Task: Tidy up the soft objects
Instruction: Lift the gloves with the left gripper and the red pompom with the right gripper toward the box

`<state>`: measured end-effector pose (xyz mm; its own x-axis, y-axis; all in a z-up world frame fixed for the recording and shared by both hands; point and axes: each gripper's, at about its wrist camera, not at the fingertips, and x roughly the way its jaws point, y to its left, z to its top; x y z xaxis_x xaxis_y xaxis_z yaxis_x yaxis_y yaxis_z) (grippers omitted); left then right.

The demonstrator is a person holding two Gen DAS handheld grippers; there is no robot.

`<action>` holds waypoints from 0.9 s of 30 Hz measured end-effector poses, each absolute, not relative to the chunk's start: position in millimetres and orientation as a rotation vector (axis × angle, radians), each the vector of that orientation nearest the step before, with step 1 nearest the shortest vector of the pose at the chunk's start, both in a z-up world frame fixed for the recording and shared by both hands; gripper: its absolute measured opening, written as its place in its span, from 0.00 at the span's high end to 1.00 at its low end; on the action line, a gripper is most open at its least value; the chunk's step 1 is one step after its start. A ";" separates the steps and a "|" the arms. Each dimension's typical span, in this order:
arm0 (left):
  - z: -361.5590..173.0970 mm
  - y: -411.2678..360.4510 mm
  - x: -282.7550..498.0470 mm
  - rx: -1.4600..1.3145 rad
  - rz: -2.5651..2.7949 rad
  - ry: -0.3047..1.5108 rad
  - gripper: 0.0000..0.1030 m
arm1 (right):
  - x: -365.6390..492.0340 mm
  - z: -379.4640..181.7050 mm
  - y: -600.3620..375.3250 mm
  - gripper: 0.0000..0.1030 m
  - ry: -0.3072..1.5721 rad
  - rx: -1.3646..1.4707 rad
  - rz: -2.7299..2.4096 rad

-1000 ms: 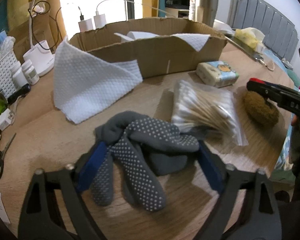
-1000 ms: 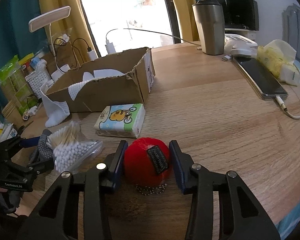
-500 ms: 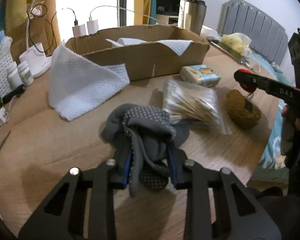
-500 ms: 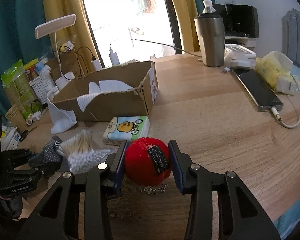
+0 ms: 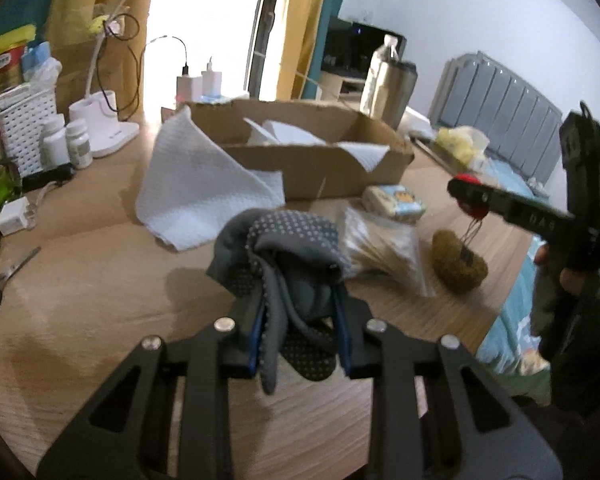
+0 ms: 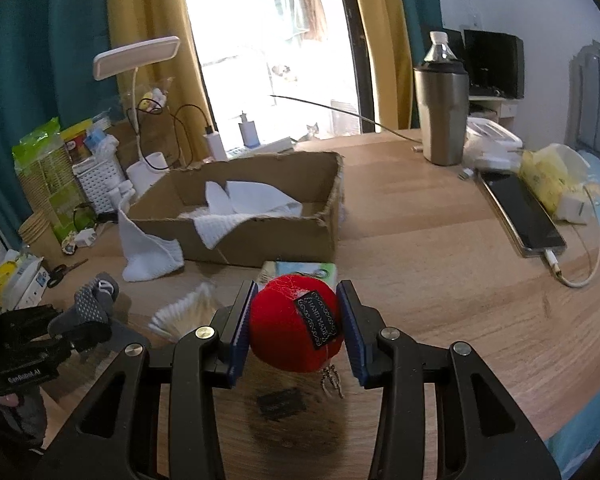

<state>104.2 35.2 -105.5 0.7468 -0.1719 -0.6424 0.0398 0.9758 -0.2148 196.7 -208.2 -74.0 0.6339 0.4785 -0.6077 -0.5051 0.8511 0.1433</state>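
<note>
Here, a wooden table carries everything. Toward its far side sits a shallow cardboard box w/ white cloths inside; one cloth is draped over the near wall. A white waffle-weave cloth hangs from the box's left corner onto the tabletop.

L gripper: jaws closed on a bundle of grey dotted gloves. The bundle is pinched between the blue pads; its upper part bulges above the fingers, and a dotted tip hangs below them. In the right wrist view the gloves appear clear of the tabletop, at the left edge.

R gripper: jaws clamped on a red plush ball bearing a black fabric label; both blue pads press its sides. A short metal chain dangles beneath. Below it on the table lies a brown fuzzy ball, blurred in the right wrist view; in the left wrist view thin strands run from the red ball down to it.

Between the box & the grippers: a clear bag of cotton swabs, just beside the gloves, and a small tissue pack near the box's front wall.

Periphery: steel tumbler at the far right, phone on a cable, scissors at the left edge.
</note>
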 end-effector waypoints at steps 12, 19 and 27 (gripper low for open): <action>-88.6 50.4 119.5 -0.190 -0.102 0.659 0.72 | 197.4 -67.4 -190.7 0.58 0.662 -0.067 0.601; -78.3 47.9 140.2 -0.162 -0.119 0.631 0.72 | 209.0 -65.7 -191.0 0.58 0.652 -0.055 0.614; -68.6 41.6 160.0 -0.142 -0.140 0.612 0.72 | 220.6 -57.8 -189.9 0.58 0.605 -0.042 0.635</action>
